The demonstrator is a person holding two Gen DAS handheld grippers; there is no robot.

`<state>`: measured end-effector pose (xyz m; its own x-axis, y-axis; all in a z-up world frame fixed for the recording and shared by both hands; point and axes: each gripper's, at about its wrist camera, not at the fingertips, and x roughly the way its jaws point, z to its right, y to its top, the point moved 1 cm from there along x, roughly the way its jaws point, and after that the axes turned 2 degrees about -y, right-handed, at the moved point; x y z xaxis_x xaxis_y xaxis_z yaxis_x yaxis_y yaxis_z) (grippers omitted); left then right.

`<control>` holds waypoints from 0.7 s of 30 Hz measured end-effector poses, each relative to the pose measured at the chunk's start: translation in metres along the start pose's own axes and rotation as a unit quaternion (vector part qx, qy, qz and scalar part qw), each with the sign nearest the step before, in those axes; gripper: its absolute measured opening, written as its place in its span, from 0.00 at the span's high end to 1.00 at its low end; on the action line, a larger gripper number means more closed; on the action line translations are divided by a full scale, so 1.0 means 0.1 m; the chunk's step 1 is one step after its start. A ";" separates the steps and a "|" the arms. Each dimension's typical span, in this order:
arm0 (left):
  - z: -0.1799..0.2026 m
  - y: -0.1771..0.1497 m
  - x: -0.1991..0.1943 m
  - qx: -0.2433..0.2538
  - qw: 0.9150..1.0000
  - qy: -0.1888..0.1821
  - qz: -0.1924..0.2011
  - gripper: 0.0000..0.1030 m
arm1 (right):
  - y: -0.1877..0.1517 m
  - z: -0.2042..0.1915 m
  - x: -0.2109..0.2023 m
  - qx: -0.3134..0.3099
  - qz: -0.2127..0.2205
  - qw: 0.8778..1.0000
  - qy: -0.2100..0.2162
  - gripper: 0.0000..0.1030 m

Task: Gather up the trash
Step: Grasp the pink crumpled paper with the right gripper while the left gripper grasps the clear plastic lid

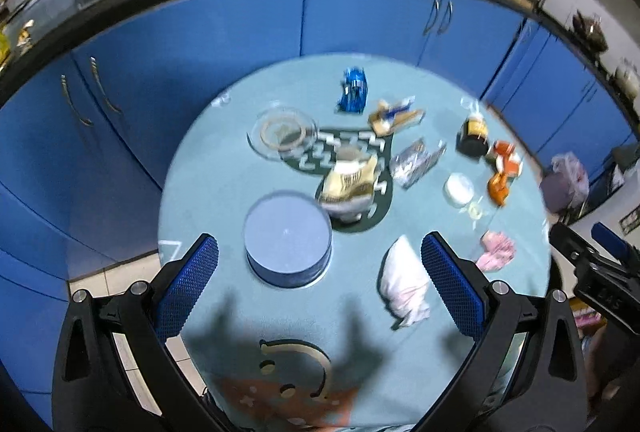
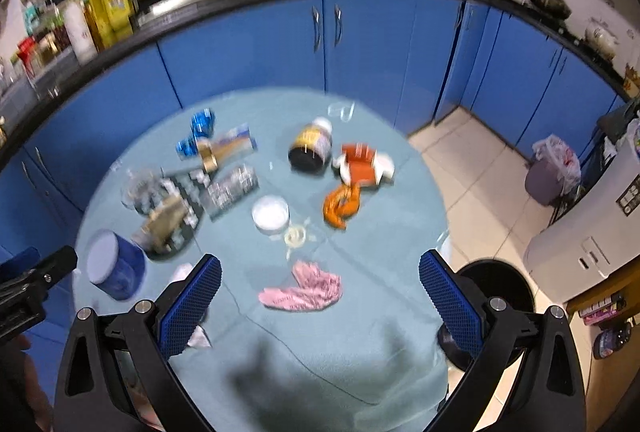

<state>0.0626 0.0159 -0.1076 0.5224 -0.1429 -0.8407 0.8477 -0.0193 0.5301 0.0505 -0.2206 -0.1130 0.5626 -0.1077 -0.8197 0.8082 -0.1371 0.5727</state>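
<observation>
Right gripper [image 2: 320, 296] gapes above pink wrapper [image 2: 302, 290]; labels blurred.

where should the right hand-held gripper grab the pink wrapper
Pinch the pink wrapper across its raised, crumpled middle, coming straight down from above. It lies flat on the table, so there is no edge to get under, and the right hand-held gripper is open over it.

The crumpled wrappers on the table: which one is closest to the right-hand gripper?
The pink crumpled wrapper, lying just ahead between the open fingers of the right gripper. The orange wrapper and blue wrapper lie farther back.
</observation>
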 end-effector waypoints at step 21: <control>-0.29 0.03 0.94 -0.013 0.995 0.067 -0.076 0.03 | -0.27 -0.15 0.98 -0.017 -0.139 0.990 -0.006 0.06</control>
<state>0.1170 0.0307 -0.1886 0.3943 -0.0063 -0.9189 0.9189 -0.0049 0.3944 0.0863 -0.2126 -0.2090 0.3152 -0.0817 -0.9455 0.9372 -0.1296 0.3237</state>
